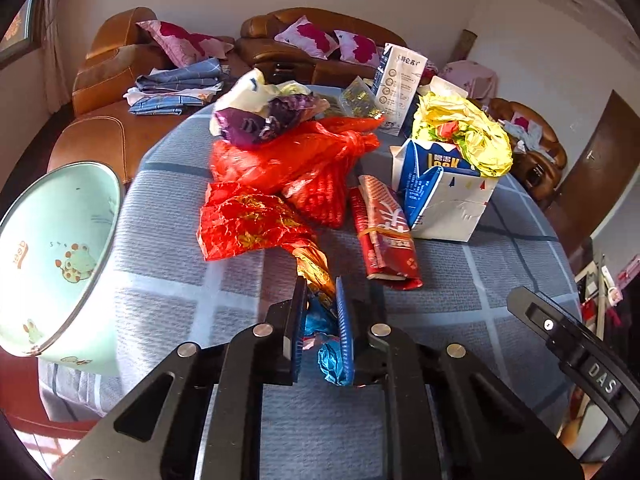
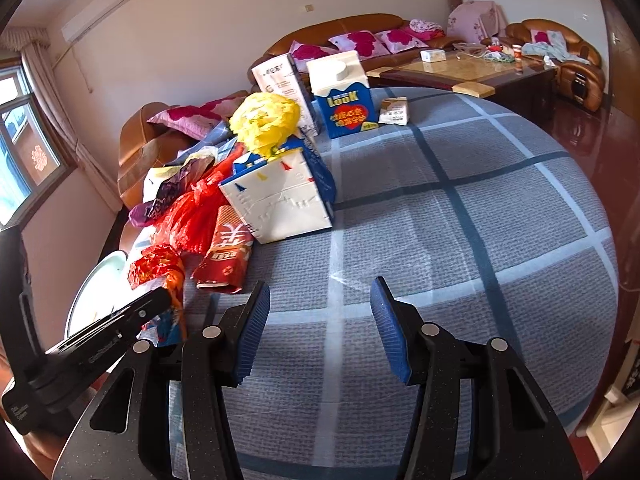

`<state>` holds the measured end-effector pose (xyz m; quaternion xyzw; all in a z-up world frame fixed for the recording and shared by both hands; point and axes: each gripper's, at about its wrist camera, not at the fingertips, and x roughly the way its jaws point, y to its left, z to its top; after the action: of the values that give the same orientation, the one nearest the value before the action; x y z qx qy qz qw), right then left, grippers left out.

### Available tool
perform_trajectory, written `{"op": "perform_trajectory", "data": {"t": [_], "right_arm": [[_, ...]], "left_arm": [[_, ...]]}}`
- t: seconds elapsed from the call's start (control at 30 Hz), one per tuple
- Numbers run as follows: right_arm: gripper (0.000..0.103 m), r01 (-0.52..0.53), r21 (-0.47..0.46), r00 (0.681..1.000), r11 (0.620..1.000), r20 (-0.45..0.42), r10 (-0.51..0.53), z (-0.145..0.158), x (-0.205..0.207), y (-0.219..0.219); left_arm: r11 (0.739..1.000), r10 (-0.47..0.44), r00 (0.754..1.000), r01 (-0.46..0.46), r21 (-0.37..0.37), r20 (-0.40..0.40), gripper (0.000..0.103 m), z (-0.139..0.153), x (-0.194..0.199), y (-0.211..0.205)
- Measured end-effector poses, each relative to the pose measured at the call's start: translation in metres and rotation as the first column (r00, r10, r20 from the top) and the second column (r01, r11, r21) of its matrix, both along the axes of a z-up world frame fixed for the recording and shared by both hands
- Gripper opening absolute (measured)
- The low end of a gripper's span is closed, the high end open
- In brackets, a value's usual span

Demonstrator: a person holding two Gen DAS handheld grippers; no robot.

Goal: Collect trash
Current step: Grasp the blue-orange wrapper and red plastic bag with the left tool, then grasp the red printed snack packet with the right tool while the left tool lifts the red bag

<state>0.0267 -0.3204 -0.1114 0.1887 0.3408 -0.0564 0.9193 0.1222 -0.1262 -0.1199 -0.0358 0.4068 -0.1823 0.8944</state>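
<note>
My left gripper [image 1: 320, 300] is shut on the end of a crinkled red, gold and blue foil wrapper [image 1: 248, 224], which trails forward onto the table. Behind it lies a pile of trash: a red plastic bag [image 1: 296, 160], a purple and white wrapper [image 1: 256, 116], a flattened red packet [image 1: 384, 232], and a torn white and blue carton [image 1: 444, 192] stuffed with yellow paper [image 1: 468, 132]. My right gripper [image 2: 320, 304] is open and empty over bare tablecloth, right of the pile. The red packet [image 2: 224, 256] and the carton [image 2: 284, 200] lie ahead to its left.
A mint green bin [image 1: 56, 256] stands at the table's left edge. An upright blue and white carton [image 2: 344, 96], a tall white box [image 2: 280, 84] and a small box [image 2: 394, 111] stand at the far side. Brown sofas and a coffee table [image 2: 464, 72] lie beyond the blue checked tablecloth [image 2: 480, 216].
</note>
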Motion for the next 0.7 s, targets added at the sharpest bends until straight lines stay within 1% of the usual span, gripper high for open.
{"op": "perform_trajectory", "data": {"t": [0.07,0.1,0.17,0.2,0.23,0.3,0.37,0.47,0.6,0.63,0.67,0.7], "right_arm": [[0.053,-0.014,-0.003,1.000,1.000,-0.006,0.014,-0.001,0.003,0.005],[0.053,-0.021,-0.003,1.000,1.000,-0.009,0.021,-0.002,0.006,0.008],[0.053,-0.040,0.001,0.999,0.999,-0.013,0.040,-0.002,0.012,0.014],[0.053,-0.049,0.002,0.999,0.999,-0.014,0.050,-0.002,0.016,0.017],[0.053,-0.063,0.006,0.998,0.998,-0.016,0.063,-0.002,0.022,0.022],[0.053,-0.076,0.023,0.997,0.997,-0.019,0.076,-0.001,0.033,0.027],[0.054,-0.088,0.038,0.996,0.995,-0.023,0.089,0.000,0.046,0.034],[0.055,-0.098,0.031,0.995,0.995,-0.031,0.099,0.001,0.065,0.043],[0.055,-0.097,0.053,0.992,0.994,-0.077,0.101,-0.007,0.089,0.049],[0.055,-0.103,0.066,0.990,0.992,-0.091,0.109,-0.011,0.095,0.052],[0.055,-0.110,0.068,0.988,0.992,-0.097,0.117,-0.013,0.098,0.056],[0.056,-0.119,0.059,0.987,0.991,-0.103,0.124,-0.014,0.101,0.061]], "left_arm": [[1.000,0.000,1.000,0.000,0.003,0.013,0.013,0.003,-0.003,0.008],[1.000,-0.004,1.000,0.004,0.006,0.021,0.010,0.006,-0.007,0.012],[1.000,-0.010,0.999,0.009,0.018,0.042,0.009,0.011,-0.011,0.017],[1.000,-0.013,0.999,0.011,0.024,0.052,0.005,0.013,-0.013,0.020],[0.999,-0.016,0.998,0.014,0.029,0.057,0.005,0.013,-0.015,0.024],[0.999,-0.016,0.998,0.014,0.031,0.056,0.005,0.011,-0.014,0.029],[1.000,-0.003,0.999,0.002,0.031,0.033,0.005,0.004,-0.011,0.036],[1.000,0.027,1.000,-0.027,0.003,-0.001,0.006,-0.001,-0.006,0.047],[0.999,0.048,0.998,-0.048,0.025,0.029,0.006,0.001,-0.004,0.055],[0.998,0.054,0.998,-0.055,0.030,0.036,0.006,0.002,-0.004,0.058],[0.998,0.058,0.997,-0.060,0.031,0.040,0.008,0.003,-0.003,0.059],[0.997,0.063,0.997,-0.064,0.032,0.042,0.016,0.003,-0.002,0.061]]}}
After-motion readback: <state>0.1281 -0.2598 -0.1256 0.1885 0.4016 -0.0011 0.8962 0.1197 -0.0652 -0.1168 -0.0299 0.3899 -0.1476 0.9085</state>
